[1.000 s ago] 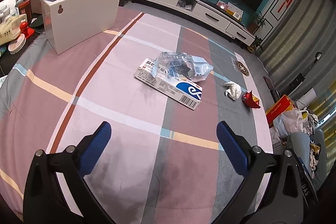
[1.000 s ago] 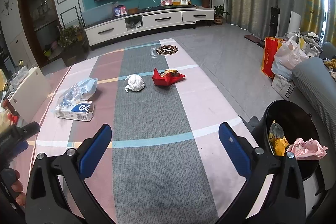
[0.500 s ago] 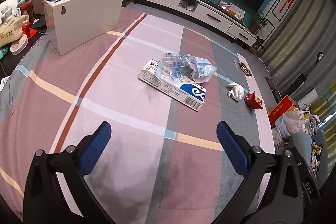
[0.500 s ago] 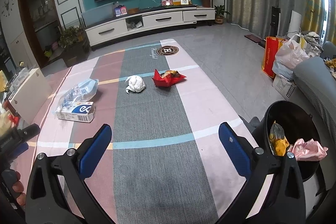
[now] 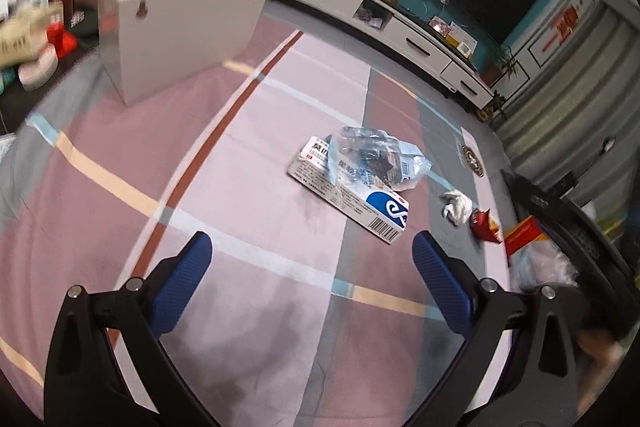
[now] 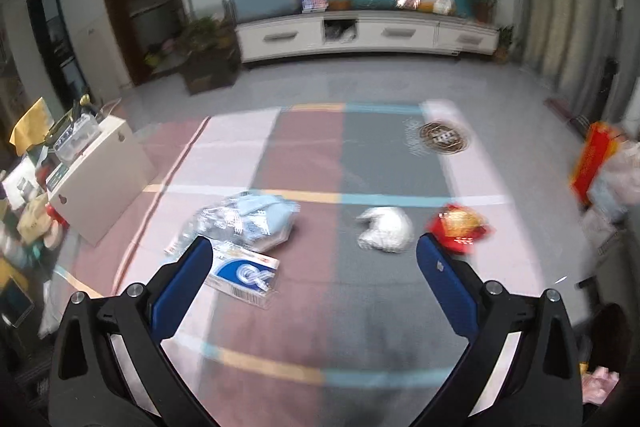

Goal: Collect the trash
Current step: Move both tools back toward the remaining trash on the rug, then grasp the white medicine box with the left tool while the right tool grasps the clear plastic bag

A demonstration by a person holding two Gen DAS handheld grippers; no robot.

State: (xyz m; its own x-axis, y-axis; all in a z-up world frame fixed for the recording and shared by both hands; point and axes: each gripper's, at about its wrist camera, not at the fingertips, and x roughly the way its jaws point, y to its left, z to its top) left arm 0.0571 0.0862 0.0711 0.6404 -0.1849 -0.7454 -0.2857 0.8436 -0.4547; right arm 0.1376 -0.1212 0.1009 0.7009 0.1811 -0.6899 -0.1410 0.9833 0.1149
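Note:
A white and blue carton (image 5: 352, 201) lies on the striped rug with a crumpled clear plastic bag (image 5: 374, 159) on top of it. A white paper wad (image 5: 455, 207) and a red wrapper (image 5: 485, 225) lie to its right. My left gripper (image 5: 312, 259) is open and empty, above the rug short of the carton. In the right wrist view the carton (image 6: 240, 273), the plastic bag (image 6: 244, 217), the paper wad (image 6: 386, 229) and the red wrapper (image 6: 458, 225) lie ahead. My right gripper (image 6: 314, 267) is open and empty.
A white box (image 5: 180, 27) stands on the rug at the left, with cluttered items (image 5: 32, 39) beside it. A TV cabinet (image 6: 360, 31) runs along the far wall. A red bag (image 6: 592, 163) and plastic bags sit off the rug at the right.
The right gripper has swung left and forward: the trash now lies close ahead and the black bin has left view. The left gripper shifted slightly; the right gripper's arm now shows at its right edge.

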